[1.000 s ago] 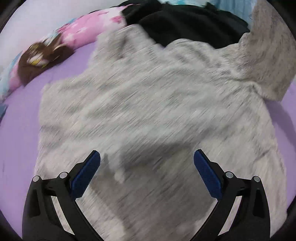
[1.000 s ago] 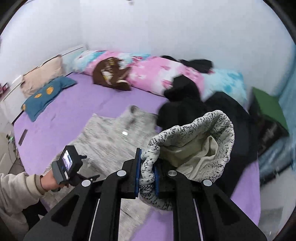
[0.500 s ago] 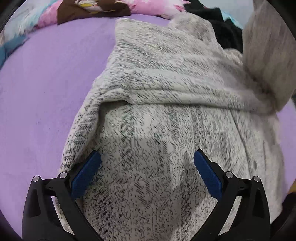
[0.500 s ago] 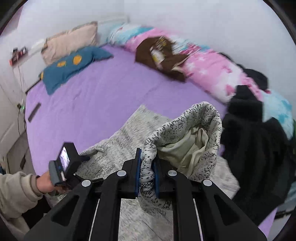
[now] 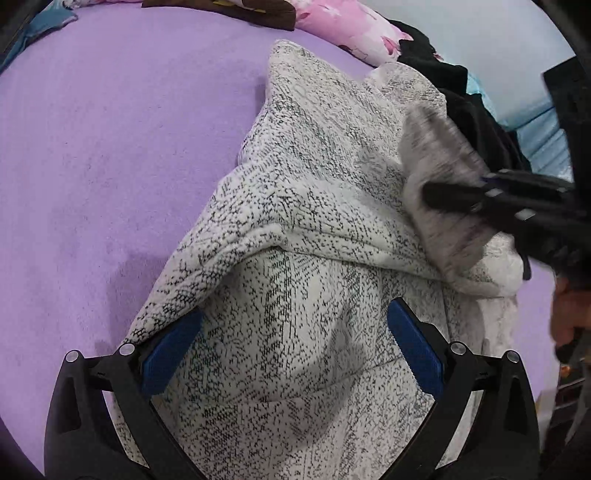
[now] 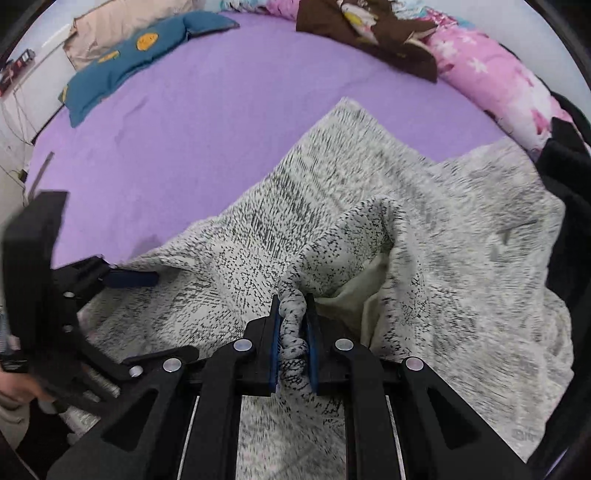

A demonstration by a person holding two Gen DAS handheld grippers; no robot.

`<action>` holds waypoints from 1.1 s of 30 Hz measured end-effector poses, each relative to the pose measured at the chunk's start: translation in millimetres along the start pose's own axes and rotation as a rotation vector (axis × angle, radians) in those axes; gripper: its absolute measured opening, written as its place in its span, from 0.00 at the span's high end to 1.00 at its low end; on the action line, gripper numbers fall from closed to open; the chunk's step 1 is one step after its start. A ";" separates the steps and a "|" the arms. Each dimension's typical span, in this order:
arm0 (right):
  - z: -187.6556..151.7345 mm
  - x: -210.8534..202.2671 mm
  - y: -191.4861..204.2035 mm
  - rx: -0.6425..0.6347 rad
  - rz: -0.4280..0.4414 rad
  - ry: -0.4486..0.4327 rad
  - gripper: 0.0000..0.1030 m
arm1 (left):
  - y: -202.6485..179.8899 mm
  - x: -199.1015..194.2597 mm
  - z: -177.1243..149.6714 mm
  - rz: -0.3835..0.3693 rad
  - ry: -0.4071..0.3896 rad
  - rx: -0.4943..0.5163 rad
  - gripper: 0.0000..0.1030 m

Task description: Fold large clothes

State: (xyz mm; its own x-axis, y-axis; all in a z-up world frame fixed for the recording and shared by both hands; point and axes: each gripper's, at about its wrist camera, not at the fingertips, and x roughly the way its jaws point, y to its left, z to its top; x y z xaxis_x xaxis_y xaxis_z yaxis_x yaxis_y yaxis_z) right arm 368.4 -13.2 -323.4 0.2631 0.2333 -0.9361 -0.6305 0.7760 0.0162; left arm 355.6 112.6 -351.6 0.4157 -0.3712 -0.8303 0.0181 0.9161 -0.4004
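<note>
- A purple bedsheet (image 6: 221, 110) covers the bed, with a white wall behind it.
- A speckled grey-white sweater (image 5: 295, 229) lies spread on the sheet, partly folded over itself.
- The right gripper (image 6: 291, 306) is clamped on a bunched edge of the sweater.
- The left gripper (image 5: 293, 328) hangs over the sweater, jaws wide apart, gripping nothing.
- A blue pillow (image 6: 122, 66), a beige pillow (image 6: 122, 26) and a pink bolster (image 6: 491, 77) line the far edge.
- Black clothes (image 5: 469, 107) are piled beside the sweater.
</note>
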 end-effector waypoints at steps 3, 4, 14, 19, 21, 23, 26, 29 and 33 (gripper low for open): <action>-2.5 16.6 6.8 -0.014 -0.015 0.026 0.89 | 2.3 3.8 6.0 -0.001 0.009 -0.005 0.06; -2.8 19.7 6.1 -0.013 -0.015 0.029 0.89 | 2.6 3.7 5.9 -0.001 0.010 -0.004 0.06; 5.9 -2.0 19.1 -0.031 -0.006 0.026 0.64 | -0.7 8.9 7.8 0.006 0.007 0.000 0.06; -0.4 -88.7 7.7 0.003 0.113 -0.122 0.28 | -6.8 4.4 14.0 -0.005 0.011 0.010 0.06; -15.8 -125.1 -8.7 0.031 0.139 -0.186 0.22 | -15.1 -2.8 18.8 -0.003 0.014 0.035 0.06; -30.9 -139.8 -31.4 0.055 0.089 -0.217 0.19 | -30.7 -16.3 27.4 -0.014 -0.015 0.081 0.06; -72.5 -141.6 -81.0 0.127 -0.040 -0.212 0.19 | -64.1 -32.1 42.2 -0.043 -0.077 0.166 0.06; -119.7 -125.7 -148.1 0.268 -0.163 -0.163 0.19 | -94.3 -21.7 58.1 -0.032 -0.087 0.241 0.06; -170.0 -103.8 -207.0 0.416 -0.222 -0.098 0.19 | -94.3 21.7 79.9 -0.180 0.026 0.141 0.07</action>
State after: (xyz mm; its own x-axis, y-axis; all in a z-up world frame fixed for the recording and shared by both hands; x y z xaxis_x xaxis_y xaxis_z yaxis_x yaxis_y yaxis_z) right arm 347.5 -297.7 -289.3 0.4384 0.0736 -0.8958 -0.2108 0.9773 -0.0228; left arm 435.5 30.3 -300.9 0.3710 -0.5325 -0.7608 0.2175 0.8463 -0.4863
